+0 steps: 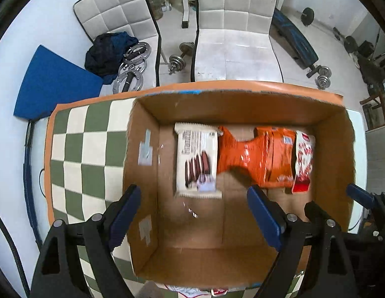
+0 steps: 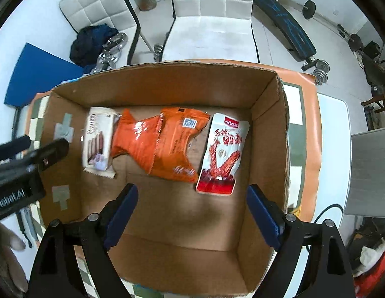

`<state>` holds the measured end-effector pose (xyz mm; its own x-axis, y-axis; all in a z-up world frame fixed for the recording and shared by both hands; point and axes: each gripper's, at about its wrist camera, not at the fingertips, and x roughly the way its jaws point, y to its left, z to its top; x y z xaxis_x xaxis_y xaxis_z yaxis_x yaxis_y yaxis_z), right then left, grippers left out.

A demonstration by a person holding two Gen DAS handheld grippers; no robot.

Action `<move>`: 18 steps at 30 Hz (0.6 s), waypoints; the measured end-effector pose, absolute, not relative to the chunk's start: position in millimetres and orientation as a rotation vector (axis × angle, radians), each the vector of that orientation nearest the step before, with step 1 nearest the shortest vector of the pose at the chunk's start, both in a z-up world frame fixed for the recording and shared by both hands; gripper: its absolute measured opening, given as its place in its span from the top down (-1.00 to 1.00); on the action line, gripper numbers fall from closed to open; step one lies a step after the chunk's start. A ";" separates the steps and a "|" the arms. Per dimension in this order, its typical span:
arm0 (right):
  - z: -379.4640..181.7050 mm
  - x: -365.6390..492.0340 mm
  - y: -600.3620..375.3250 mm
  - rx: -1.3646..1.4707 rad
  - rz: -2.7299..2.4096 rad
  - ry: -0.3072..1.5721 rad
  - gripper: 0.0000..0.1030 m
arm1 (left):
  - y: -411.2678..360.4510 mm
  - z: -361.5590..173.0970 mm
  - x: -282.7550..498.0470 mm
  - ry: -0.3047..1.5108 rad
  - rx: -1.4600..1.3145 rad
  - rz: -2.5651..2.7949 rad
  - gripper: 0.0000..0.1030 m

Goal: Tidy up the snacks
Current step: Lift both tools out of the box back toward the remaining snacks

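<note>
Left gripper (image 1: 193, 217): fingers spread wide, holding nothing, poised above the near half of the cardboard box (image 1: 242, 110).
Right gripper (image 2: 192, 214): fingers equally wide apart, nothing between them, over the box's bare near floor.
Snacks: three packets in a row along the far wall of the box; white biscuit pack (image 1: 196, 160) at left, orange bag (image 2: 160, 144) in the middle, overlapping the biscuit pack's edge, red-and-white pouch (image 2: 223, 152) at right, just beside the orange bag.
Box: on a green-and-cream checked cloth (image 1: 78, 146) covering the bench.
Handling: probably all light; orange bag soft, crinkly, likely slippery film, pinched at its waist, best taken there or by a sealed end; biscuit pack likely stiffer with breakable contents, best taken across its narrow width, gently; pouch flat and floppy, best lifted by a crimped edge.
Hard to make out: printing blurred, unreadable; scraps of more wrappers cut off below the box's near wall; pouch foreshortened in the left view.
</note>
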<state>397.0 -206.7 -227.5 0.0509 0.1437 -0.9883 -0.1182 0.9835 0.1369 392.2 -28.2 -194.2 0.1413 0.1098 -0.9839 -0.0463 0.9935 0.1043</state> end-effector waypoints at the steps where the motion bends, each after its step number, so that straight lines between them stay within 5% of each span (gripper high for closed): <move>1: -223.6 391.7 -207.2 0.020 0.202 1.500 -0.76 | -29.1 -190.4 384.3 1.411 0.050 0.113 -0.69; 18: -139.1 273.8 -213.4 0.044 0.155 1.319 -0.76 | -28.1 -102.0 272.0 1.171 0.053 0.085 -0.69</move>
<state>273.8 -213.4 -139.1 0.2407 0.1385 -0.9607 -0.0881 0.9888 0.1204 272.0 -28.1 -102.0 0.3866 0.0942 -0.9174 -0.0395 0.9955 0.0856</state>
